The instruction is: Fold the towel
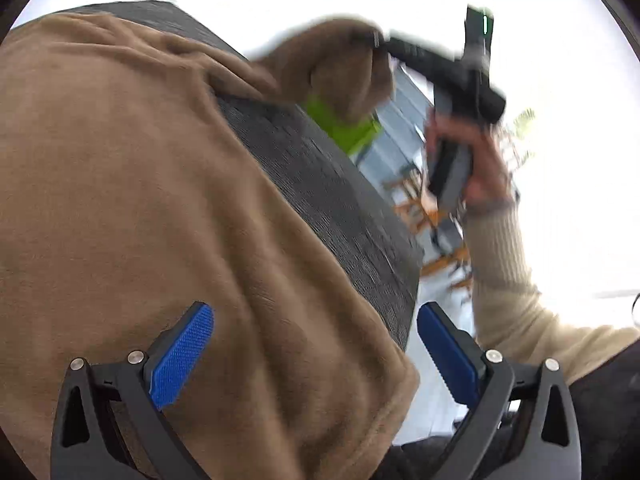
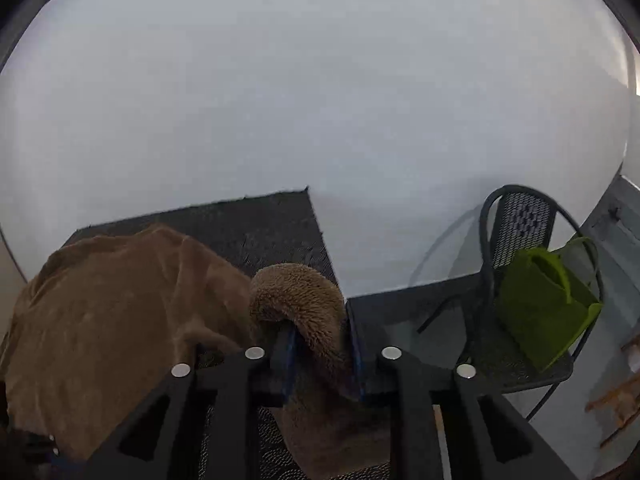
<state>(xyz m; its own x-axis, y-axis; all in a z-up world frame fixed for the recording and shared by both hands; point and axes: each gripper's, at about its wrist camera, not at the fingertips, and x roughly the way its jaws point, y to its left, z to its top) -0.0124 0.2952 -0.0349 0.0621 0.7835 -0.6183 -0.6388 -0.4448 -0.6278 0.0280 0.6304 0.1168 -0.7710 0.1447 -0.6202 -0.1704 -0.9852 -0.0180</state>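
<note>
Brown towel (image 1: 140, 184) on dark table (image 1: 320, 184), corner pinched in right gripper (image 2: 320, 356); left gripper (image 1: 316, 350) fingers apart.

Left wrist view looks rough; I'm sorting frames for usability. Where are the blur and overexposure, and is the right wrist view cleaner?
Left wrist view: the right gripper and hand are motion-smeared, the background is blown white, the near towel fairly sharp. Right wrist view: dimmer, evenly lit, towel fold crisp; fisheye bends both.

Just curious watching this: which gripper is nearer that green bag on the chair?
Right. The right gripper, shut on a lifted towel corner, is up near the green bag. The left gripper hangs open over the towel's other end, farther away.
</note>
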